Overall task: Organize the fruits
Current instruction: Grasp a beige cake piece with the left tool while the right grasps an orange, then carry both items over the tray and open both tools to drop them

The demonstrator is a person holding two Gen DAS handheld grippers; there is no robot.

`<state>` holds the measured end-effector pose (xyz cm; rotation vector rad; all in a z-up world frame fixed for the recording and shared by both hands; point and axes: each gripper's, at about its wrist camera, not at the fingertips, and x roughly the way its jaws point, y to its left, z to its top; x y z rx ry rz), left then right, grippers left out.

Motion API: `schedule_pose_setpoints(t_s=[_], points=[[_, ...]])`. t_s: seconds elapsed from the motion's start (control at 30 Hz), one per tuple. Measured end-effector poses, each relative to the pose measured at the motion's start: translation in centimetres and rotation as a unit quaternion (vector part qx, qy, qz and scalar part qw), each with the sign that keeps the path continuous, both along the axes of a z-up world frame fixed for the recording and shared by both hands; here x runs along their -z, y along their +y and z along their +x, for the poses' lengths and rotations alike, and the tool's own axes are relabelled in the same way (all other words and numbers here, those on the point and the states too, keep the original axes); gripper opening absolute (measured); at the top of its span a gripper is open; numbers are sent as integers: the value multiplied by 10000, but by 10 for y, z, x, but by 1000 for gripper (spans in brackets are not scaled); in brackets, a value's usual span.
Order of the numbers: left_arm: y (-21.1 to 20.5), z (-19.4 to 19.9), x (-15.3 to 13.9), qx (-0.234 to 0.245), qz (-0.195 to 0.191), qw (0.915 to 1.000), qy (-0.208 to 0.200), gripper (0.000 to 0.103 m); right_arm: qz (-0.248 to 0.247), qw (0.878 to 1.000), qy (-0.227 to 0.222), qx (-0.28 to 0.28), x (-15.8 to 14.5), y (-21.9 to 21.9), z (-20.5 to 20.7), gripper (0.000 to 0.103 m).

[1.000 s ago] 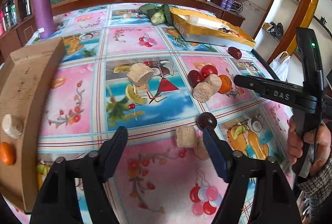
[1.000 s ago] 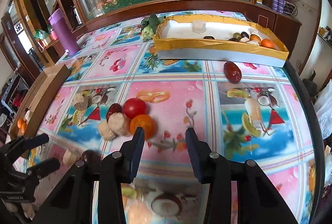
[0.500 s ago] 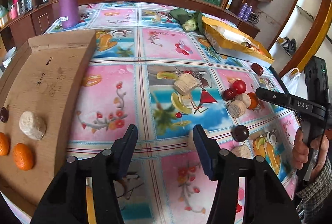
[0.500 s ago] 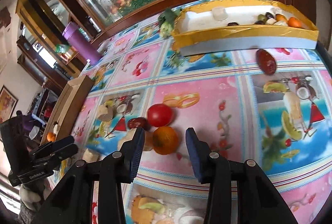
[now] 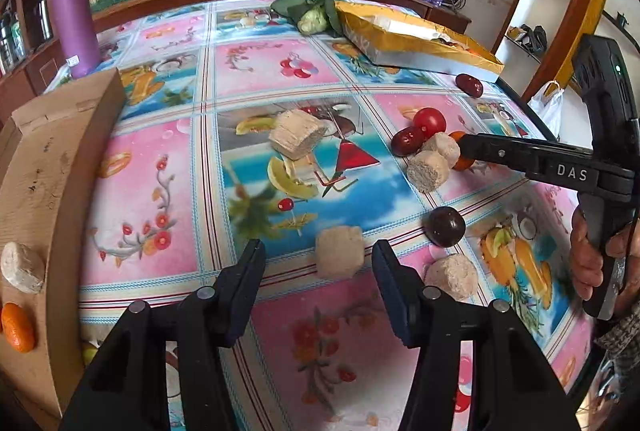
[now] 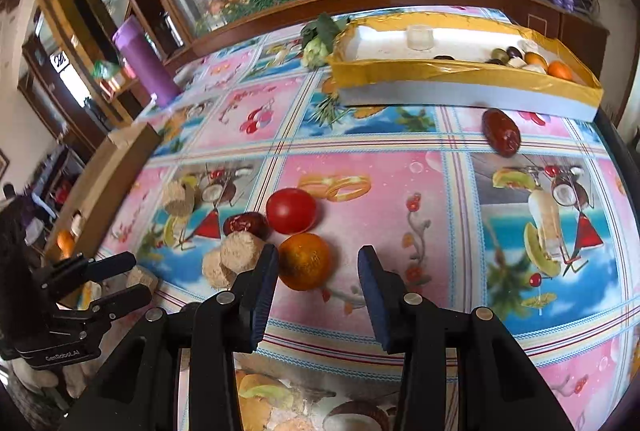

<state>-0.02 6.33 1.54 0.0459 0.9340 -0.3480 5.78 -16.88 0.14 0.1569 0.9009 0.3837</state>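
My left gripper hovers low over the fruit-print tablecloth, its jaws closing around a beige cylinder piece; the pads are still apart from it. A dark plum and another beige piece lie just to its right. My right gripper stands open around an orange, which sits close to the left finger. A red tomato, a red date and two beige pieces cluster beside the orange. In the left wrist view the right gripper reaches into that cluster.
A yellow-rimmed tray with several fruits stands at the back right, with a lone date in front of it. A cardboard box on the left holds an orange and a beige piece. A purple bottle and an artichoke stand further back.
The left gripper swung left toward the cardboard box, then back over the beige piece, and its jaws narrowed. The right gripper moved in on the orange, which now sits between its fingers.
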Motion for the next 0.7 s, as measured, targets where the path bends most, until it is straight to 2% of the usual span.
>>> schedule_pose_setpoints(t_s=[0.1,0.17,0.2,0.23,0.3,0.47,0.7], points=[[0,-2,0,27,-13,10000,-5,39,-107,9999,-51,-57,2,8,2,44],[0,-2,0,1,-10,10000,-21,39,-123,9999,-46,-80,3,12,5,43],[-1,-3,0,6,12,10000,-36,36,-127,9999,-13,-102,5,15,6,41],[-3,-3,0,21,27,10000,-53,35,-134,9998,29,-135,7,17,8,33],[-5,-5,0,66,-39,10000,-27,23,-224,9996,-9,-162,8,22,7,32],[-5,-17,-12,44,-148,9997,-164,23,-165,9998,-88,-52,1,21,-2,31],[20,-46,-45,-99,-266,9982,-520,23,-443,9976,-514,-158,-34,34,-31,31]])
